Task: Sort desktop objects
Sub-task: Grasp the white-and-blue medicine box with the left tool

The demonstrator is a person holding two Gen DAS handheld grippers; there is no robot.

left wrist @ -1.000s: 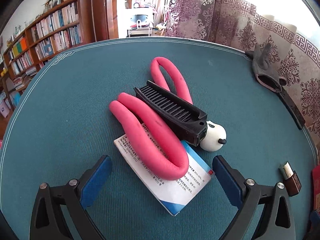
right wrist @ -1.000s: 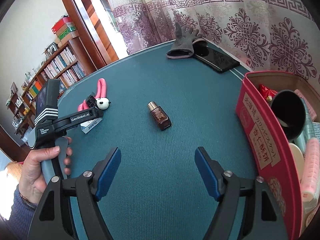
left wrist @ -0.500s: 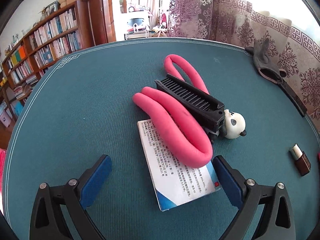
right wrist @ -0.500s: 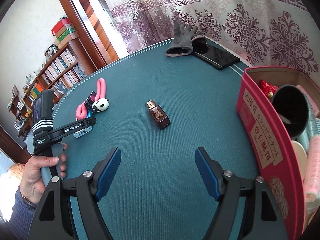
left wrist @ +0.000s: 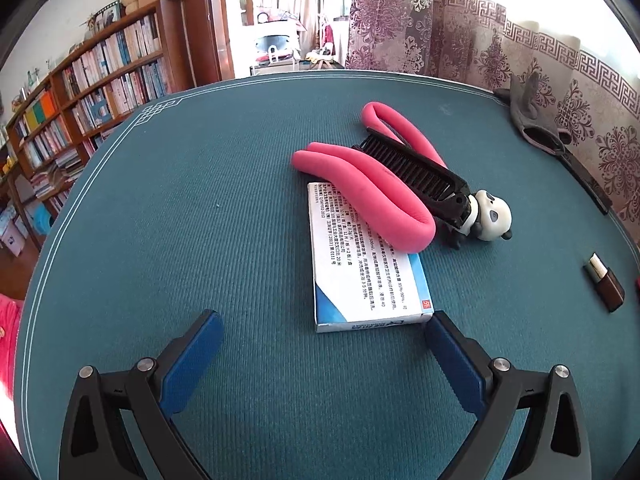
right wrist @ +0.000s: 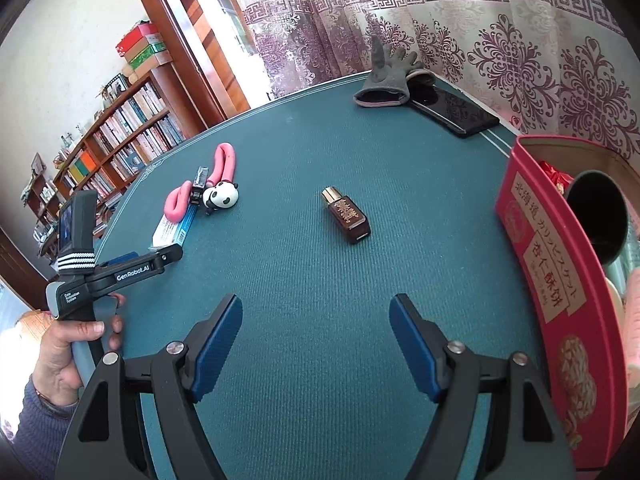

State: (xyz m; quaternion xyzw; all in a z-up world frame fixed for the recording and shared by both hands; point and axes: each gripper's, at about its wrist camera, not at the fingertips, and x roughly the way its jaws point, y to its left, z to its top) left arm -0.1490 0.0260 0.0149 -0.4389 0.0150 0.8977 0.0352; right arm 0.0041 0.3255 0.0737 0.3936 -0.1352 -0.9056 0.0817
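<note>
Clearly the left gripper (left wrist: 322,338) is the nearer one to the pile. Its jaws stand wide open and hold nothing. The white and blue box (left wrist: 366,264) lies flat just ahead of them, a little toward the right finger, and its long axis runs away from the jaws, so its short end faces them. A pink foam tube (left wrist: 372,184) rests across the far end of the box, with a black comb (left wrist: 416,170) and a panda figure (left wrist: 490,220) beside it; I judge the tube may slide when the box is lifted.

The right gripper (right wrist: 316,336) is also open and empty, well apart from the pile, with a small brown bottle (right wrist: 346,214) ahead and a red tin (right wrist: 548,280) at its right.

All lies on a teal table cover (left wrist: 180,220). Behind are bookshelves (left wrist: 80,92) and patterned curtains (right wrist: 500,40).
</note>
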